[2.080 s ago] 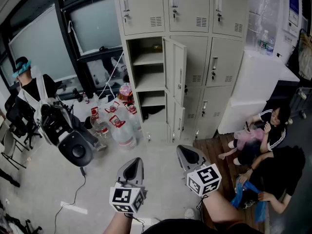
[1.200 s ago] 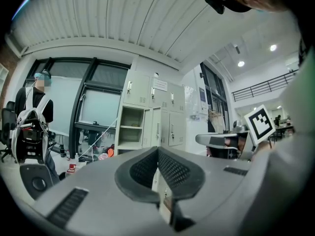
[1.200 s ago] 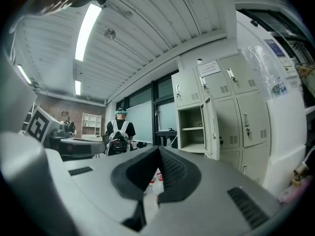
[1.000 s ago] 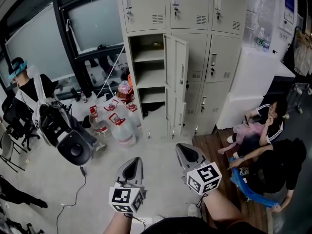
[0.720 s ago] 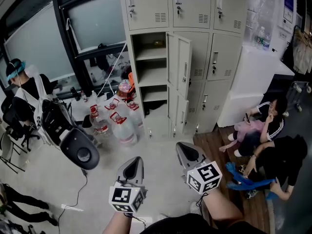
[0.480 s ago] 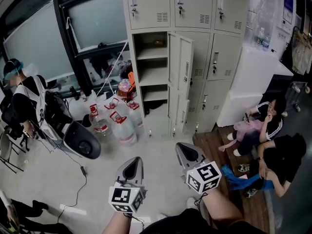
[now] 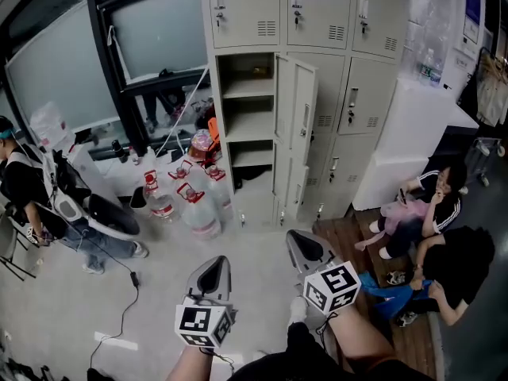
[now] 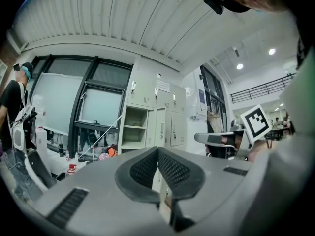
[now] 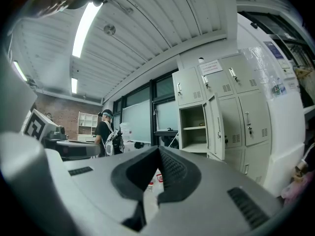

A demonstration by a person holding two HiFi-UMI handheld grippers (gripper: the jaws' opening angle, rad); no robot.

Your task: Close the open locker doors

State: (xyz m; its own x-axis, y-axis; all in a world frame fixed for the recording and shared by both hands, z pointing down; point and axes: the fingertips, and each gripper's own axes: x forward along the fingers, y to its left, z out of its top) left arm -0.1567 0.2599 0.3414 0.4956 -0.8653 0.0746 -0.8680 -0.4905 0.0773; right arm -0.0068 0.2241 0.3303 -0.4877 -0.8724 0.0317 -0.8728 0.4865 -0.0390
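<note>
Both the left hand-held gripper [image 7: 214, 270] and the right hand-held gripper [image 7: 303, 248] have their jaws fully together and hold nothing. Both are well apart from the locker [image 7: 246, 10], in front of it.

The upper open door [image 7: 298, 113] and lower open door [image 7: 291, 185] stand swung out from the locker's left column.

Likely faults:
- A closed tip may slip off the door edge.
- A hard push may make the door rebound.

Water bottles [image 7: 194, 205] crowd the locker's left foot, and seated persons [image 7: 436, 205] are to the locker's right. The floor [image 7: 254, 244] straight in front of the locker gives room to approach.
</note>
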